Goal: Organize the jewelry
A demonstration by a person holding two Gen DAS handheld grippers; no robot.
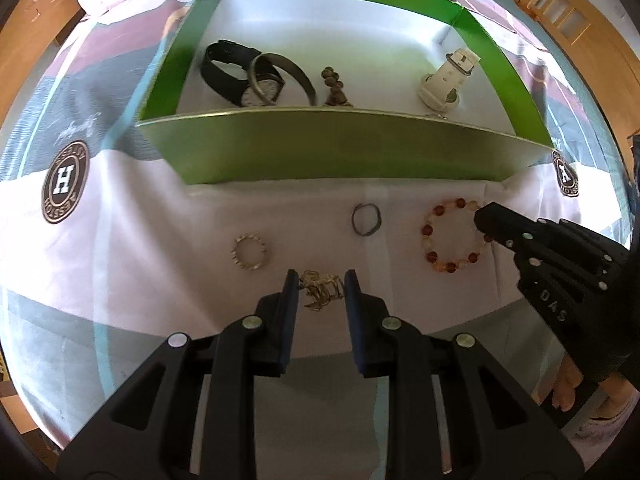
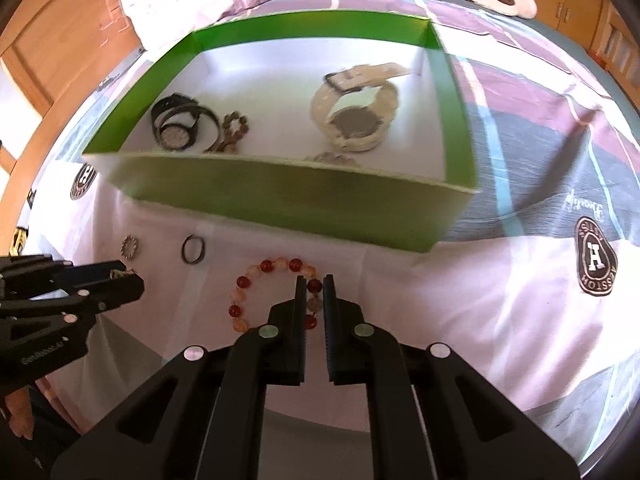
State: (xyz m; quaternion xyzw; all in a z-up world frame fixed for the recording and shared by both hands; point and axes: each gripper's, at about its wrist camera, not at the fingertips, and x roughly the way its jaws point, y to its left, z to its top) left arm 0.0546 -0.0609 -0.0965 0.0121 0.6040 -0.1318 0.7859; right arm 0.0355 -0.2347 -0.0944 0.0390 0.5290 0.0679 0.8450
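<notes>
My left tool (image 1: 322, 280) is down on the bed, narrowed around a small gold clasp piece (image 1: 320, 290); both blue pads touch its sides, so I have it pinched. My right tool (image 2: 316, 284) is nearly closed on the red-and-cream bead bracelet (image 2: 256, 292), with the strand's right side caught between the fingers.

Taking the green box (image 1: 340, 152) as landmark: it sits on the printed bedsheet (image 1: 120, 240), open at the top, white inside. In its left part lie a black watch (image 1: 228, 72) and a dark bangle (image 1: 280, 72) leaning over it. Beside those, toward the middle, sits a string of brown beads (image 1: 334, 84). In the right part stands a cream watch (image 1: 446, 76). Something small and silvery (image 2: 332, 158) lies just behind the near wall; I cannot tell what it is.

In front of the box on the sheet, a thin dark ring (image 1: 366, 219) lies near the middle. A pale studded ring (image 1: 250, 251) lies to its left. The bracelet is toward the box's right end, and the gold piece lies well in front of the near wall.
</notes>
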